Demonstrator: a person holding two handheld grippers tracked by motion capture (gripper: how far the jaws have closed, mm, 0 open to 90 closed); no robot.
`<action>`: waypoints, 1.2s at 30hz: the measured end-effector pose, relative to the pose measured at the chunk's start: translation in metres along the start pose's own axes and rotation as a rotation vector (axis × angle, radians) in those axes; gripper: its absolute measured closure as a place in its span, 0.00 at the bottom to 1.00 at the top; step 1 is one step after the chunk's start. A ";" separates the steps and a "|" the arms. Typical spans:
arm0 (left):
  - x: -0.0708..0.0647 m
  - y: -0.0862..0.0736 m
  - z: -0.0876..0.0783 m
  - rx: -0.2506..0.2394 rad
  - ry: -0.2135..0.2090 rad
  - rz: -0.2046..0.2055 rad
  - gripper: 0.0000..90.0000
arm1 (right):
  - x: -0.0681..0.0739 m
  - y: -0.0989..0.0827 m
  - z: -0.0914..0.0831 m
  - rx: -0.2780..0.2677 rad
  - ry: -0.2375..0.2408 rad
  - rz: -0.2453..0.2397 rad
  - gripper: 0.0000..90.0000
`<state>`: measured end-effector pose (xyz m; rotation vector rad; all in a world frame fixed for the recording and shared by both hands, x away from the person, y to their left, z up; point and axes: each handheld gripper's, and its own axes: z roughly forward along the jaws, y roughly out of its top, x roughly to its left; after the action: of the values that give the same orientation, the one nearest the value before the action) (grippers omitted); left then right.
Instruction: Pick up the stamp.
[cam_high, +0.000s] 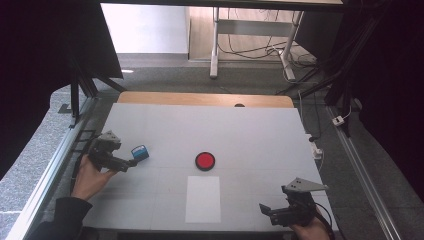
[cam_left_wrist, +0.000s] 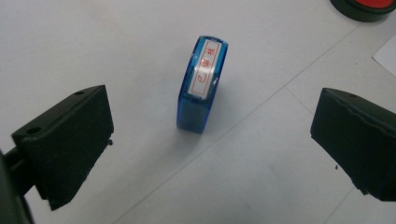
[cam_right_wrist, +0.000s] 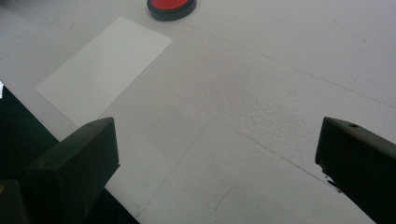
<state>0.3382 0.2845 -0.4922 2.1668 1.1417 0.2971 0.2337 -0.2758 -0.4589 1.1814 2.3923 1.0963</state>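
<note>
With the jaws of the left gripper (cam_left_wrist: 210, 154) spread wide and holding nothing, the blue stamp (cam_left_wrist: 201, 86) stands upright on the surface (cam_left_wrist: 93, 42) just beyond the gap between them, nearer the left jaw's side than the right's, and touching neither. Its label with red characters faces up and its long axis runs roughly away from the camera, slightly tilted to the right. Judgement: the step in hand is the approach to grasp the stamp. To do it well, advance the gripper until the stamp sits squarely between the jaws, shift a little toward the left jaw's side so it is centred, and turn the wrist so the jaws meet the two broad flat faces rather than the narrow ends. Close low on the body, slowly; a tall narrow piece like this may tip if one jaw touches first. In the high view the left gripper (cam_high: 131, 161) lies just beside the stamp (cam_high: 140, 152); the red ink pad (cam_high: 205, 160) is to the stamp's right, near, and the white paper sheet (cam_high: 202, 198) lies beyond the pad, on the person's side. The right gripper (cam_high: 270, 211) rests well apart from the stamp, past the sheet, jaws likewise wide and holding nothing.
</note>
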 end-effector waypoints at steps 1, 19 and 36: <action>0.001 0.002 0.002 0.008 -0.004 0.008 0.00 | 0.000 0.000 0.000 0.000 0.000 -0.001 0.00; 0.011 0.020 0.025 0.085 -0.023 0.118 0.38 | 0.001 0.000 0.001 0.006 0.003 -0.013 0.00; 0.009 0.026 0.028 0.103 -0.050 0.138 0.78 | 0.002 0.001 0.002 0.017 0.004 -0.027 0.00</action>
<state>0.3738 0.2686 -0.4978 2.3355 1.0010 0.2483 0.2338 -0.2733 -0.4595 1.1499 2.4173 1.0734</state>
